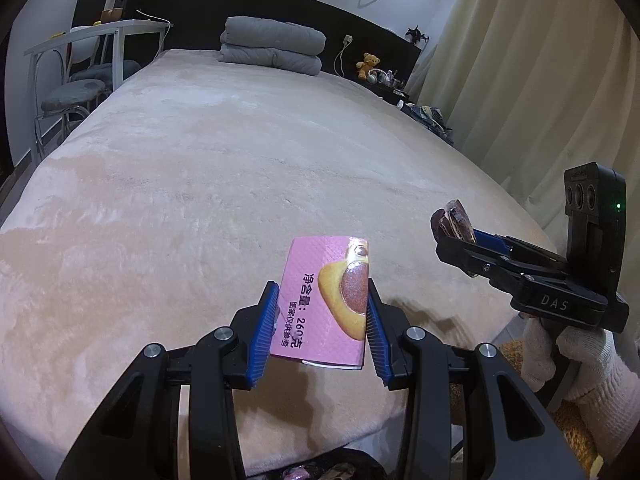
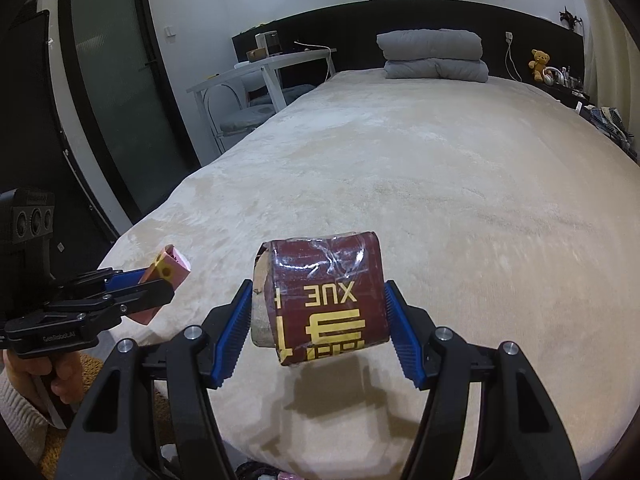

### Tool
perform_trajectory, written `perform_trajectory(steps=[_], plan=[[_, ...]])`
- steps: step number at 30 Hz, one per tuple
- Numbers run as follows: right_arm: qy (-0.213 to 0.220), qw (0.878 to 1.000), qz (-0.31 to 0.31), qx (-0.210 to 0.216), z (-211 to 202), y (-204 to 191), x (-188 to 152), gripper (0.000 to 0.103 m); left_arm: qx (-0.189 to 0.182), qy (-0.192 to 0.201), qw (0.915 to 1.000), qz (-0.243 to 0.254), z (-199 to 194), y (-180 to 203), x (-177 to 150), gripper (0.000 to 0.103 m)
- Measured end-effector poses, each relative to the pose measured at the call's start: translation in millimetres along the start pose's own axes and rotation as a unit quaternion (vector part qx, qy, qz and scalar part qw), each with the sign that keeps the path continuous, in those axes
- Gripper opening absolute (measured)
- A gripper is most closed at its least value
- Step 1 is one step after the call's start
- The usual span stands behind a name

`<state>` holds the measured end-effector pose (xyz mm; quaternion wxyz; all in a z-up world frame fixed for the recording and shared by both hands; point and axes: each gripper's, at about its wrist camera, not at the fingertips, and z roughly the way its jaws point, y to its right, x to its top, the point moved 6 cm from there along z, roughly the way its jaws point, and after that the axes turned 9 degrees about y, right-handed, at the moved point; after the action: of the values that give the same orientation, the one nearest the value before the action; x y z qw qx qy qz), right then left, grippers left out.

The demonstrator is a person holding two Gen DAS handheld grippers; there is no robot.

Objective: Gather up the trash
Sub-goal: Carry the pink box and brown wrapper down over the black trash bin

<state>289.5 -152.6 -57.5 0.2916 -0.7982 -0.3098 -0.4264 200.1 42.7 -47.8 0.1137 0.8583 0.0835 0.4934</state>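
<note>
My left gripper (image 1: 322, 300) is shut on a pink snack box (image 1: 326, 300) with a pastry picture and holds it above the near end of the bed. It also shows in the right wrist view (image 2: 166, 276), at the left. My right gripper (image 2: 318, 292) is shut on a dark red box (image 2: 324, 300) with gold lettering and clear tape, also above the bed's near end. In the left wrist view the right gripper (image 1: 456, 232) is at the right, with the red box (image 1: 452, 220) sticking out of its tip.
A beige plush bed cover (image 1: 224, 168) fills both views. Folded grey bedding (image 1: 272, 44) lies at the headboard. A white desk (image 1: 96, 36) and stools stand to the left, a curtain (image 1: 520, 80) to the right. A dark bag (image 1: 340, 468) with wrappers sits below the bed's near edge.
</note>
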Motion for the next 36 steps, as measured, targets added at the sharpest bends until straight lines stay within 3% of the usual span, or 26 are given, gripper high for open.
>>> perform_trajectory(steps=[18, 36], plan=[[0.013, 0.999, 0.040, 0.012, -96, -18, -69, 0.064, -0.019, 0.002, 0.9998, 0.005, -54, 55, -79, 0.040], [-0.031, 0.996, 0.080, 0.031, -132, -33, -132, 0.064, -0.029, -0.038, 0.9989, 0.000, -74, 80, -134, 0.040]])
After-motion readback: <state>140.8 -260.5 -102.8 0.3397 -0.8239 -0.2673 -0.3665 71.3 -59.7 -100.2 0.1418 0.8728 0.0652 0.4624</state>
